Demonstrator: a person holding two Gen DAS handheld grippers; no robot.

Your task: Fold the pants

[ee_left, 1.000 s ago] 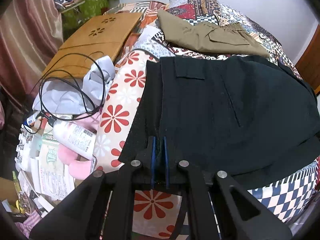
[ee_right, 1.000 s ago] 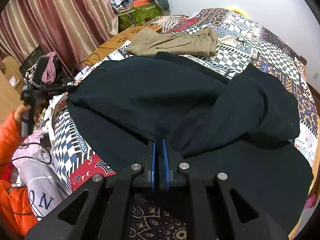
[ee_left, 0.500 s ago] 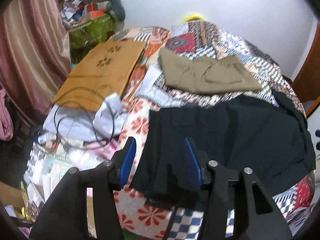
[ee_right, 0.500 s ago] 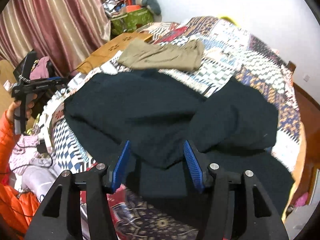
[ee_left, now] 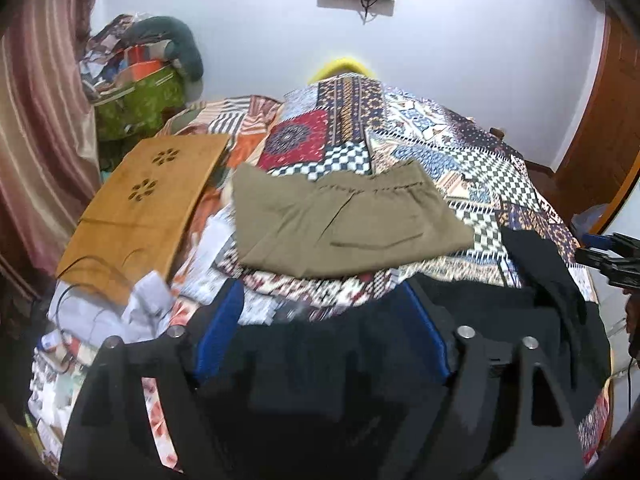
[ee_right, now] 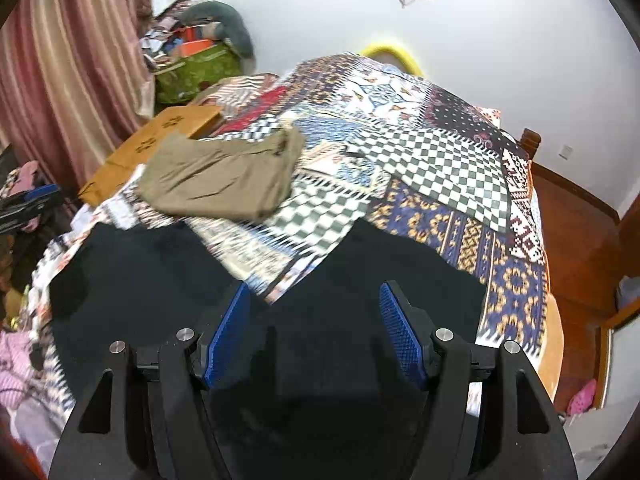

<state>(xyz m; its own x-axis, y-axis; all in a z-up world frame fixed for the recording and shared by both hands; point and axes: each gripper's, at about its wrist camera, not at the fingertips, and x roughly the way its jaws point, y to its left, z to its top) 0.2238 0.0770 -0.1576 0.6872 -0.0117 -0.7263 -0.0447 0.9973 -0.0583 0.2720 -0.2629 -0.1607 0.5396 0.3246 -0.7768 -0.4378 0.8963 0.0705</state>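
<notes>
Black pants on the bed, both grippers letting go

The black pants (ee_right: pixel 168 280) lie spread across the near end of the patchwork bed (ee_right: pixel 440 168), just below both cameras. They look like soft, limp, fairly light cloth that'll sag and bunch, so I'd pinch a doubled edge or the waistband corners, one per side, not the flat middle. The left gripper (ee_left: pixel 320 332) and right gripper (ee_right: pixel 316 332) both have their jaws apart and opening wider, nothing pinched between the blue pads, fabric just lying underneath. An olive pair (ee_left: pixel 340 220) sits already folded further up the bed. No readable labels or writing anywhere; too blurry.
</notes>
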